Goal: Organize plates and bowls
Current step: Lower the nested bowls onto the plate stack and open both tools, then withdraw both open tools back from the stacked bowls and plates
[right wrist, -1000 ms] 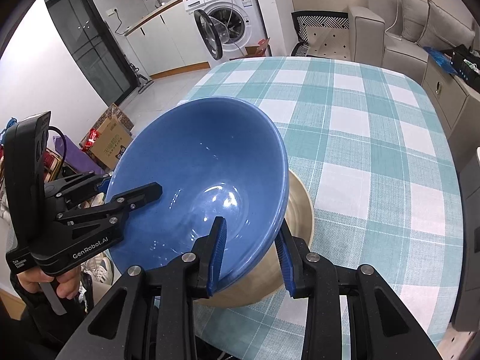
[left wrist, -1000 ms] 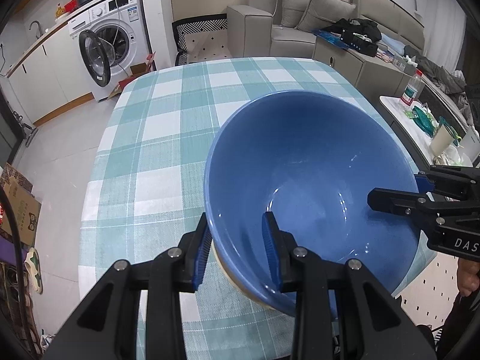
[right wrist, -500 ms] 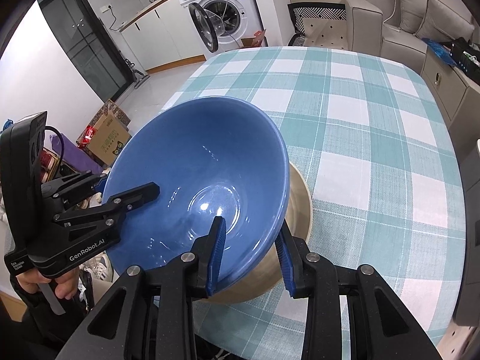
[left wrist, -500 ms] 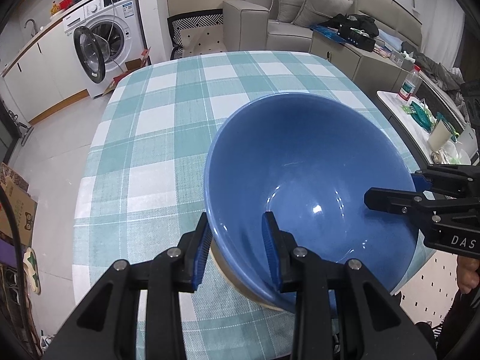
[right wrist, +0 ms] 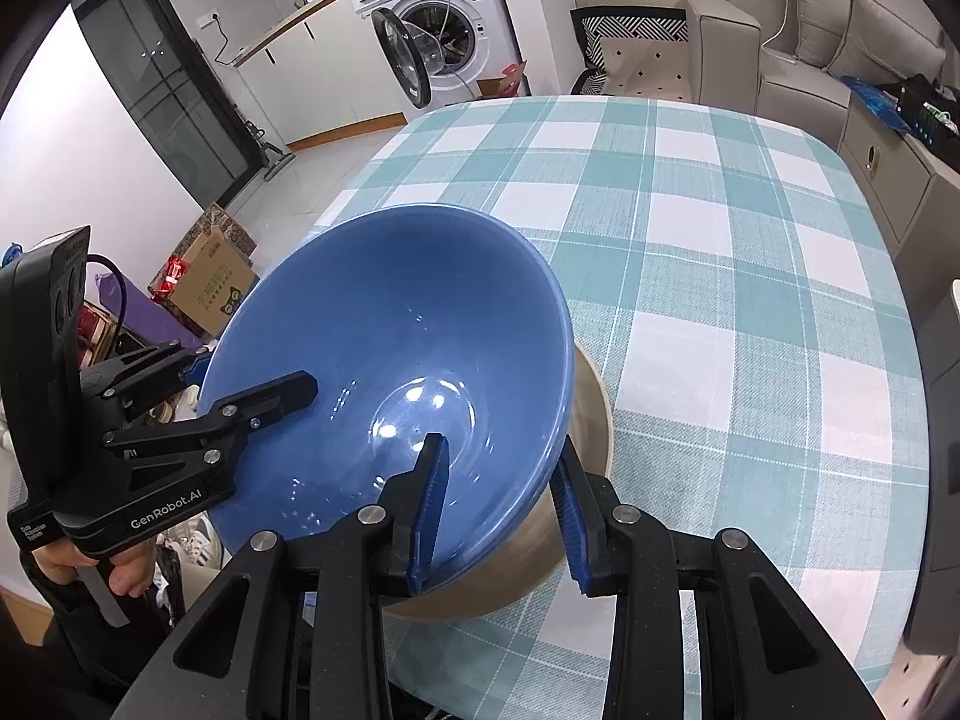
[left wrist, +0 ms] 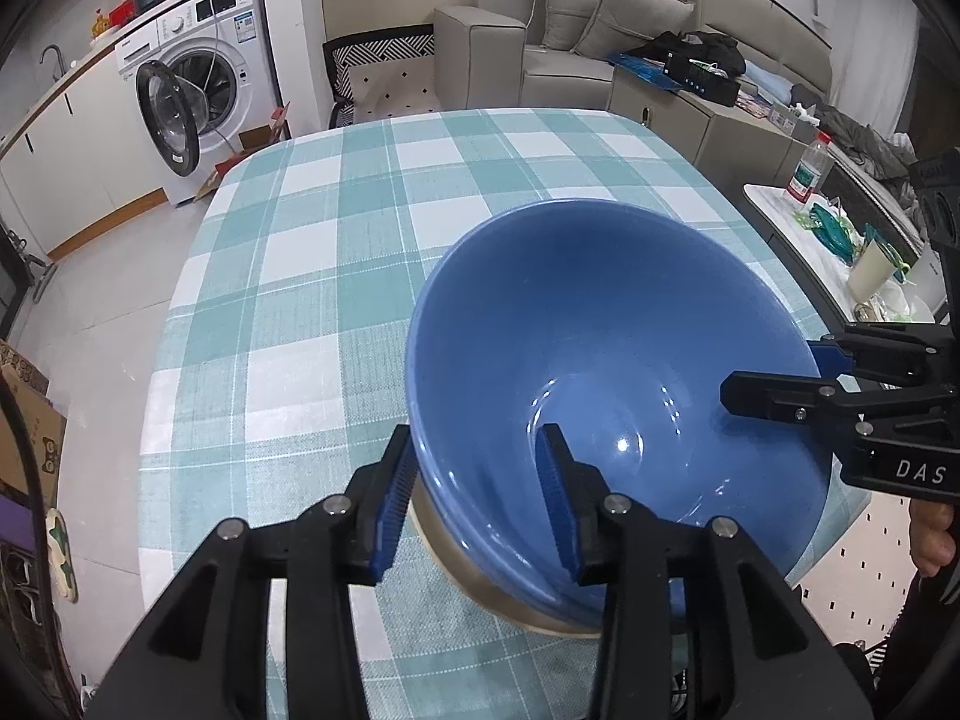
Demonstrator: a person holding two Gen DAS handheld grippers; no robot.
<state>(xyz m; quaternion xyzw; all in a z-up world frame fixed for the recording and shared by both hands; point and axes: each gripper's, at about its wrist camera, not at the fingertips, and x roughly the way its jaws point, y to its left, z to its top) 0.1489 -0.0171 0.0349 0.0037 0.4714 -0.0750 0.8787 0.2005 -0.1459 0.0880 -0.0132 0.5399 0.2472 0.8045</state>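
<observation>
**Blue bowl sits in a tan bowl near the worktop's edge**

A big blue bowl (left wrist: 612,360) sits inside a tan bowl (right wrist: 585,420). Both are on the worktop (left wrist: 336,276), close to its near edge. The worktop has a cloth with green and white squares. The rest of the cloth is bare.

The left gripper (left wrist: 477,495) has one finger (left wrist: 555,495) inside the blue bowl and one outside, so the rim is between them. Its jaws are opening, and there is a gap between the pads and the bowl wall. The right gripper (right wrist: 498,507) is on the other side of the same bowl. Its rim is between those jaws too, and they are opening as well. The inner pad looks very near the wall, and it is hard to tell if it touches. A hand (right wrist: 78,564) holds the handle of the left gripper.

Past the far end of the worktop stands a washing machine (left wrist: 198,78) with its round door open. A grey sofa (left wrist: 576,42) with pillows is at the back. A chair (right wrist: 630,45) with a black and white pattern stands between them. A cardboard box (right wrist: 210,282) lies on the floor to one side. A small side table (left wrist: 804,228) with a bottle and a cup is on the other side.
</observation>
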